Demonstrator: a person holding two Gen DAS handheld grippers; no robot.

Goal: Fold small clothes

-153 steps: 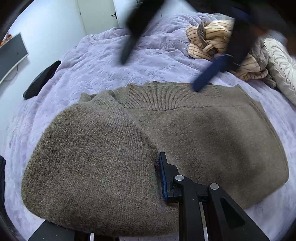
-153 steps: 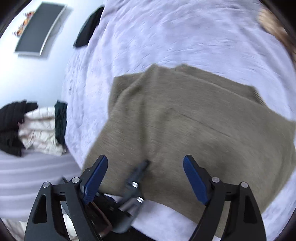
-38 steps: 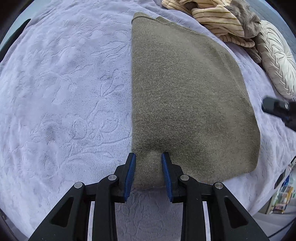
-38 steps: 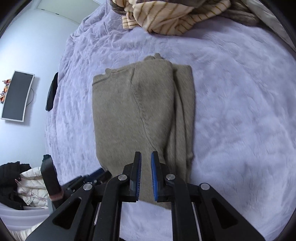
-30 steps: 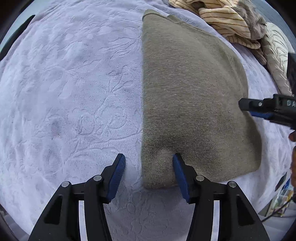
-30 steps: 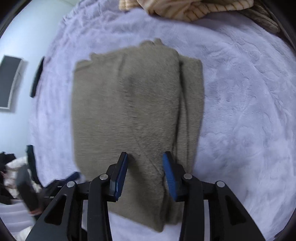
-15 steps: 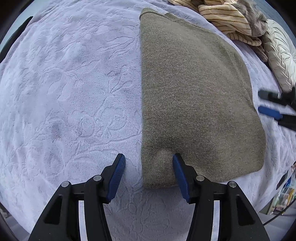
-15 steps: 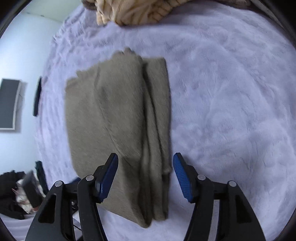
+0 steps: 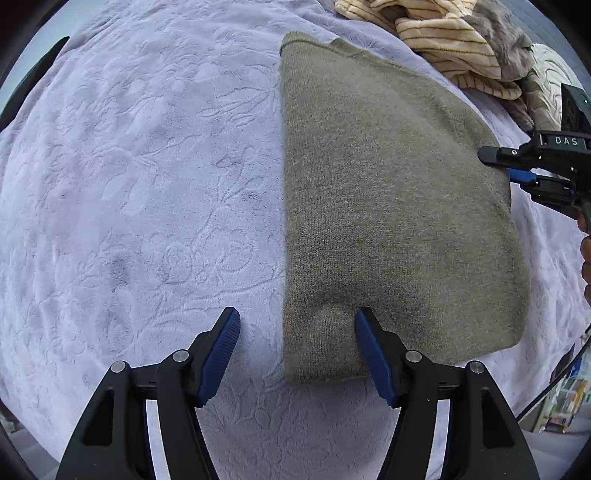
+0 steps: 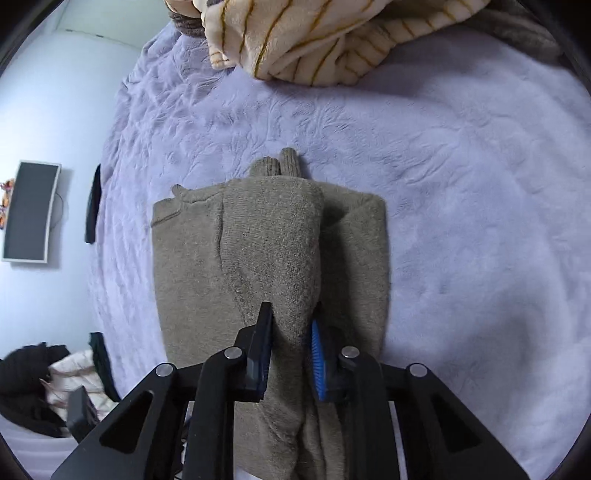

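Olive-brown knit sweater (image 9: 388, 206) folded into a thick lengthwise panel

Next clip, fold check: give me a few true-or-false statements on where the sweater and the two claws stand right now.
1. The brown sweater lies folded on the purple blanket. True.
2. The right claw is wide open over bare blanket. False: it has just been closing and pinches a raised fold of the sweater.
3. The left claw is open, with the sweater's near corner between its fingers. True.
4. The striped cloth covers the sweater. False: it lies apart, beyond the sweater's far end.
5. The sweater hangs in the air. False: it rests on the blanket.
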